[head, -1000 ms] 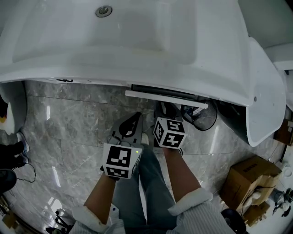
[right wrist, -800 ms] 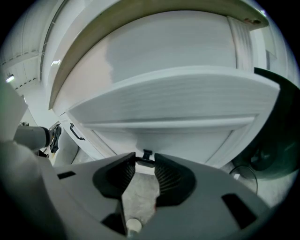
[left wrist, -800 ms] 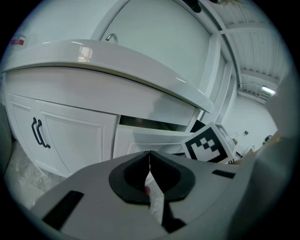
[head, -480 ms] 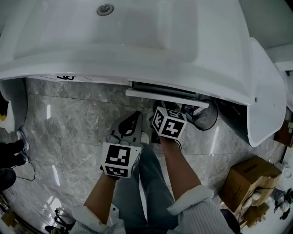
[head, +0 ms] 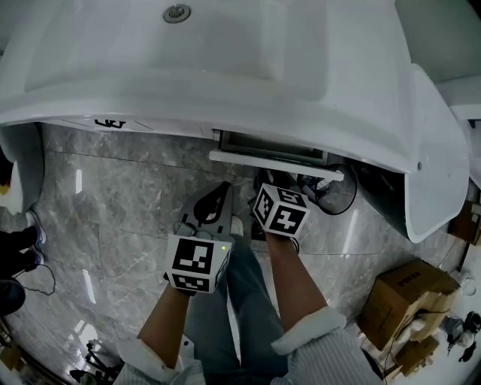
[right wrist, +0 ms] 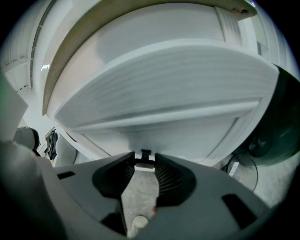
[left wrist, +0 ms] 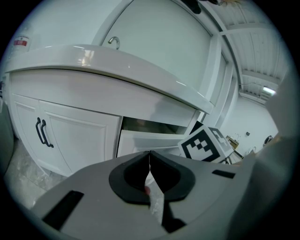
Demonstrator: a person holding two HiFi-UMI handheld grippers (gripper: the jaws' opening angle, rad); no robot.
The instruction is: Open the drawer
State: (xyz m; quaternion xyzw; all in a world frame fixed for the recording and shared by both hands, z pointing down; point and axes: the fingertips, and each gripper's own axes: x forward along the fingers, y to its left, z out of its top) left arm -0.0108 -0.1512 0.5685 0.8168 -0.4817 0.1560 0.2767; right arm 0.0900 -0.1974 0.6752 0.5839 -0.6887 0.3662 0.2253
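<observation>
One drawer [head: 274, 160], one basin [head: 225, 105], one box [head: 406, 297]

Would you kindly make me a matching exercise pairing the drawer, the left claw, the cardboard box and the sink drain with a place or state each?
1 drawer
2 left claw
3 cardboard box
4 sink drain

A on the floor, at the right
B partly pulled out
C in the white basin
D shut, empty

Pairs: 1-B, 2-D, 3-A, 4-C
</observation>
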